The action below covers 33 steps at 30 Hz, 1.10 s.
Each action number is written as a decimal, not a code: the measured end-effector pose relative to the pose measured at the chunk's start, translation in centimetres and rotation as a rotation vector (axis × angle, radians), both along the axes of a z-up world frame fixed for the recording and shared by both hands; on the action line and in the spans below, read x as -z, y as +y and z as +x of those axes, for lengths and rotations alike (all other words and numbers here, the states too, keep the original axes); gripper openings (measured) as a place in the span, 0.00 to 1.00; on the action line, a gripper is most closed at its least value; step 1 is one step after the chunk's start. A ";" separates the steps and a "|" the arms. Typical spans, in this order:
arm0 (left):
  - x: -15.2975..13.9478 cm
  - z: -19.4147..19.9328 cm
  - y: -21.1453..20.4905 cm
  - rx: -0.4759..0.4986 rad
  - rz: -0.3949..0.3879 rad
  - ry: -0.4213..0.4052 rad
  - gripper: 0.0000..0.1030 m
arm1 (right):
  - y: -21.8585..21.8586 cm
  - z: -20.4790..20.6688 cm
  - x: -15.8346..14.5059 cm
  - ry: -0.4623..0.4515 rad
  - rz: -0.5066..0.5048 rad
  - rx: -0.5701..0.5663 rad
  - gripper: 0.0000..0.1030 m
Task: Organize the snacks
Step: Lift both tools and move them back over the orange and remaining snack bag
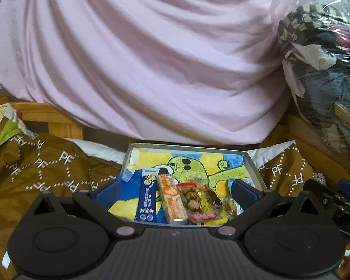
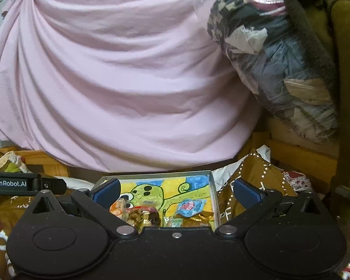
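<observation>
Left wrist view: left gripper has its jaws spread wide, nothing between them, blue pads hanging over the near end of a shallow grey tray. The tray sits on a brown quilt printed with "PF" and is lined with a cartoon drawing — green figure on yellow and blue. Snacks lie in a row at the near end of the tray: a blue stick pack, touching on its right an orange-and-white wafer bar, then a clear bag of brown cookies, then a yellow-and-dark wrapped piece. Behind the tray is a big pink sheet draped over something; a clear plastic bag of clothes at far right. The other gripper's body shows at the right edge.

Right wrist view: right gripper is also fully spread and holds nothing. Its left pad is over the tray; its right pad is outside the tray wall, over the quilt. In the tray here — the cookie bag, an orange wrapper at left, a small light-blue packet, and a gold-foil piece just below it. Other wrappers near the bottom edge are too hidden to identify. A black bar labelled "GenRobot.AI" is at left. The pink sheet and clothes bag are behind.
</observation>
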<state>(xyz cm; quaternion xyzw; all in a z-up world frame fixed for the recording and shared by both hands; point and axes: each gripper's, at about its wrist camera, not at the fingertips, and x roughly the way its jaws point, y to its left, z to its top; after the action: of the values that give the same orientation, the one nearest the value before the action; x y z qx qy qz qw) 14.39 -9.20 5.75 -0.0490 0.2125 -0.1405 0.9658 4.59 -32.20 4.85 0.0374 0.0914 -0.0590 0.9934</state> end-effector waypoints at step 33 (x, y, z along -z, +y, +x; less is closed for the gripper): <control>6.5 -8.3 8.3 -0.117 -0.003 0.157 1.00 | 7.9 -6.3 4.0 0.196 -0.145 -0.072 0.99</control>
<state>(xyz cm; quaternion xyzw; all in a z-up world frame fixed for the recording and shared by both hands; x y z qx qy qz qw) 6.10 -0.90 -0.79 -0.0737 0.2842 -0.0801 0.9526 -1.74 -24.28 0.87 -0.0437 0.1847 -0.0331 0.9813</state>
